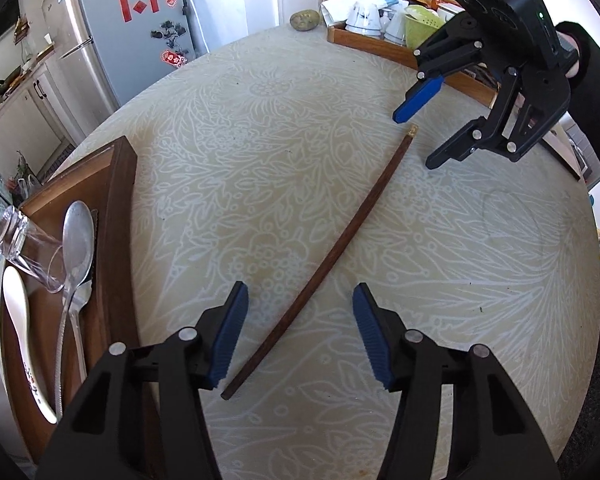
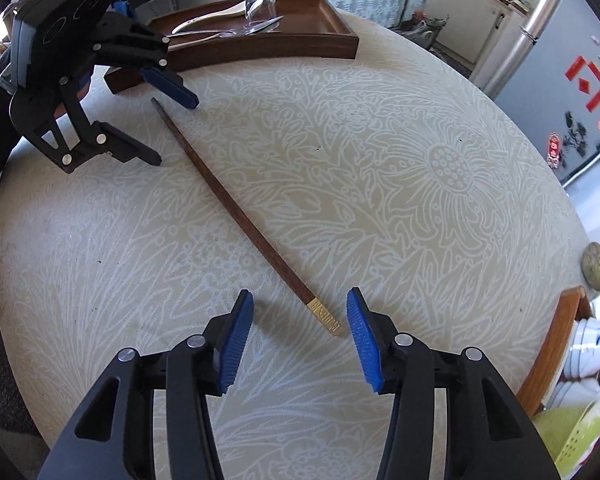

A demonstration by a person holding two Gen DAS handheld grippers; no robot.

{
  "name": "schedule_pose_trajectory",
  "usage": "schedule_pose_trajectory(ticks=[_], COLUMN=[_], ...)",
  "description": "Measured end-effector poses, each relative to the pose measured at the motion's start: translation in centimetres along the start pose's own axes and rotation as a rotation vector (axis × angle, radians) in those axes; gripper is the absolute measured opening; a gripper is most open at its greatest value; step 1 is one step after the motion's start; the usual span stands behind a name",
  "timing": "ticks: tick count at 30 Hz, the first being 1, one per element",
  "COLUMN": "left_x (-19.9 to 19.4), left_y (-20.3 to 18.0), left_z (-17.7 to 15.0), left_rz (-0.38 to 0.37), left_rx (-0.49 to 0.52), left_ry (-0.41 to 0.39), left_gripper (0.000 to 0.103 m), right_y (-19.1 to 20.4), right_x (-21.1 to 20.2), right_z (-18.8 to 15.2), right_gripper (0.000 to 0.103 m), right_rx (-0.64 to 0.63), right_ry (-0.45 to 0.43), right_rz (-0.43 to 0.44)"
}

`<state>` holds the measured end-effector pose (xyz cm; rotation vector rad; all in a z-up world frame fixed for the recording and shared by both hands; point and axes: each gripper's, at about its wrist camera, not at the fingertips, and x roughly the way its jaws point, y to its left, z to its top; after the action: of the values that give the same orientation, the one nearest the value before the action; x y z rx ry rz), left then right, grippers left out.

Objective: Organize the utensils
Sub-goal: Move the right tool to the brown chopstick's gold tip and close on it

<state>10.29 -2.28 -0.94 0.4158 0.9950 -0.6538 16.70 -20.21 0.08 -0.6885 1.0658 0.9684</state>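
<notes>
One chopstick (image 1: 324, 256) lies flat on the bench (image 1: 460, 280), running on a diagonal across the patterned cloth, with bare cloth on both sides of it; two grippers face each other, one at each end; the left gripper (image 1: 298, 332) hangs over the plain dark tip, jaws spread wide, the stick lying between the blue pads (image 1: 230, 336) and touching neither; the right gripper (image 2: 300, 338) is at the gold-capped end (image 2: 327, 318), jaws likewise wide apart and holding nothing, the cap just beside its right-side pad; off by the bench edge sits one dark wooden tray (image 2: 260, 50), well apart from the stick; inside it, one clear glass (image 1: 28, 252) stands upside down, with one white ceramic spoon (image 1: 20, 340) beside it and at least one metal spoon (image 1: 76, 248), a second metal piece under it not clear enough to name; at the opposite edge a lighter wooden tray (image 1: 380, 46) holds stacked white cups and a green strainer (image 1: 420, 26); one rounded stone (image 2: 595, 266) rests near it.
</notes>
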Motion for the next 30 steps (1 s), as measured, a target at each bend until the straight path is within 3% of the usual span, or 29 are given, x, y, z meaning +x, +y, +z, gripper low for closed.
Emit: schedule_pose_trajectory(ticks=[4, 6, 9, 15, 30], left_x=[0.1, 0.0, -0.1, -0.4, -2.4], left_y=[0.3, 0.1, -0.4, -1.6, -1.6], left_z=[0.1, 0.1, 0.1, -0.2, 0.1], left_rz=[-0.025, -0.034, -0.04, -0.02, 0.004], left_rx=[0.005, 0.018, 0.024, 0.048, 0.05], left_ry=[0.019, 0.019, 0.019, 0.016, -0.022], left_gripper=[0.059, 0.052, 0.04, 0.013, 0.01], right_y=[-0.9, -1.1, -1.4, 0.4, 1.8], right_x=[0.3, 0.2, 0.0, -0.2, -2.5], right_z=[0.4, 0.3, 0.3, 0.1, -0.2], right_gripper=[0.048, 0.045, 0.017, 0.017, 0.015], right_rx=[0.001, 0.002, 0.012, -0.057, -0.098], right_ry=[0.011, 0.006, 0.0, -0.011, -0.05], right_rz=[0.05, 0.056, 0.063, -0.003, -0.062])
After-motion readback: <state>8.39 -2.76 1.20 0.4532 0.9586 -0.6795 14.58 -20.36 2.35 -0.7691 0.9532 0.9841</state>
